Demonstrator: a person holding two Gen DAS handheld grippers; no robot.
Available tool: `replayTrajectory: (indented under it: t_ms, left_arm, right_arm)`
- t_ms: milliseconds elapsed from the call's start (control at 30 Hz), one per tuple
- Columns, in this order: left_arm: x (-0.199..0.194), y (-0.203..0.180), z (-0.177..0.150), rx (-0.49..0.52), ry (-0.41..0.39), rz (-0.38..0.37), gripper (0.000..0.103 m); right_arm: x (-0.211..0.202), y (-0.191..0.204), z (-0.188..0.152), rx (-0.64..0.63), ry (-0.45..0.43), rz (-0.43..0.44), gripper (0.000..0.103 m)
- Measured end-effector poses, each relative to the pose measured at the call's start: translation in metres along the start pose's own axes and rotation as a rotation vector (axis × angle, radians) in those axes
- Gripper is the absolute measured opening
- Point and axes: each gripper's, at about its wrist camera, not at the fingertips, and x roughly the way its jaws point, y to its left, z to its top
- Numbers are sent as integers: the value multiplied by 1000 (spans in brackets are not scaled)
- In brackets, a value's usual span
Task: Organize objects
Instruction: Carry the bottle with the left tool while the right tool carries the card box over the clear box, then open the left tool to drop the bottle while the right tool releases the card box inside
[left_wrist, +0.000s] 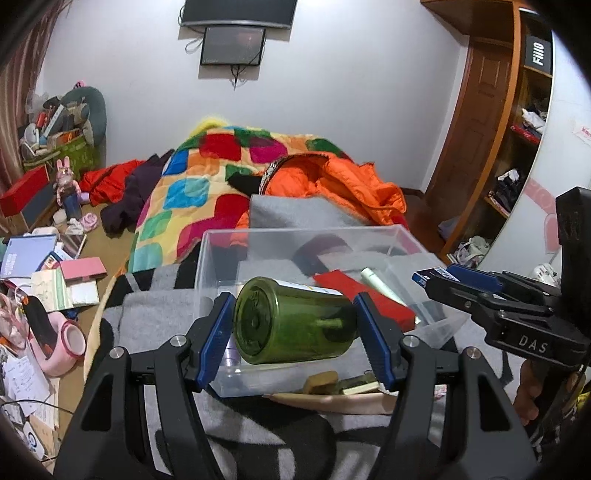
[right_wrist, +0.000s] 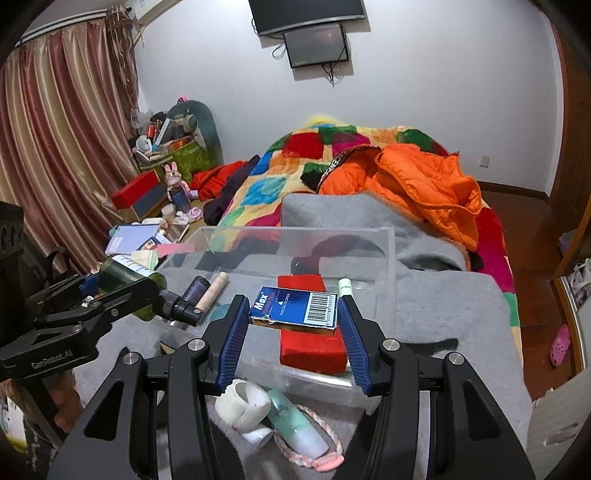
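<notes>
My left gripper (left_wrist: 295, 332) is shut on a green glass bottle (left_wrist: 291, 321) that lies sideways between its blue pads, above the near edge of a clear plastic bin (left_wrist: 207, 258). My right gripper (right_wrist: 293, 321) is shut on a small blue "Max" box (right_wrist: 295, 308) with a barcode, held over the same bin (right_wrist: 388, 243). Inside the bin lie a red box (right_wrist: 310, 343), a white tube (right_wrist: 345, 286), a dark small bottle (right_wrist: 197, 290) and a beige tube (right_wrist: 214, 291). Each gripper shows at the edge of the other's view.
The bin rests on a grey blanket (right_wrist: 443, 306) on a bed with a patchwork quilt (right_wrist: 266, 184) and an orange jacket (right_wrist: 417, 184). A white tape roll (right_wrist: 243, 404), a mint tube (right_wrist: 295, 424) and a pink cord lie near me. Books and clutter (left_wrist: 48, 269) crowd the left.
</notes>
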Motion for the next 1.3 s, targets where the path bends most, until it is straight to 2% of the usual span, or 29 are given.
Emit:
replayTrajectory:
  t_ms: [400, 633, 800, 967, 1300]
  left_arm:
    - [37, 9, -9, -17, 97, 17, 65]
    - [41, 5, -13, 6, 115, 24, 65]
    - [35, 6, -13, 2, 115, 12, 65]
    - [22, 8, -13, -1, 101, 2, 66]
    - [-12, 11, -27, 7, 69, 16, 80]
  right_arm:
    - [42, 0, -4, 0, 90, -12, 46]
    - [45, 3, -4, -30, 91, -42, 48]
    - [44, 4, -5, -32, 94, -37, 48]
    - [38, 4, -5, -24, 93, -21, 53]
    - [-7, 9, -15, -24, 36, 12, 56]
